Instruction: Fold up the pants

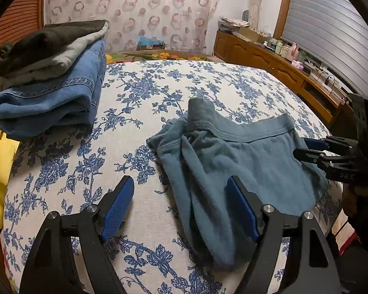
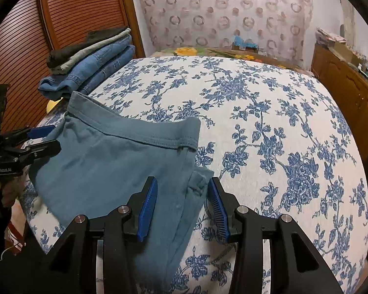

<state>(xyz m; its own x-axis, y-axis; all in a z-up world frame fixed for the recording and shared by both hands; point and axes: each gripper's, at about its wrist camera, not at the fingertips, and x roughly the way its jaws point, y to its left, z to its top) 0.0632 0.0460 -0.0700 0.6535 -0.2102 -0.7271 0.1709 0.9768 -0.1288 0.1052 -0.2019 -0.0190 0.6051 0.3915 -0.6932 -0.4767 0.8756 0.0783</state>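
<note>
pants: teal pants (image 1: 235,156) crumpled on floral bed (image 1: 139,98)
left gripper (image 1: 181,208): jaws wide, right jaw over fabric
right gripper (image 2: 182,205): jaws parted, straddling pants edge

Brightness: moderate, even indoor light – no glare.
Shadows: soft, dark patch on the bedspread (image 1: 139,103) under the folded clothes stack (image 1: 49,78); faint shade beneath the pants (image 2: 115,161).
Distortion: strong fisheye – bed edge and wardrobe door (image 2: 81,7) bow outward; black vignette at the corners.
Focus: centre fairly sharp; wooden dresser (image 1: 277,61) and its clutter soft.
Colour: warm cast, mild compression noise.
</note>
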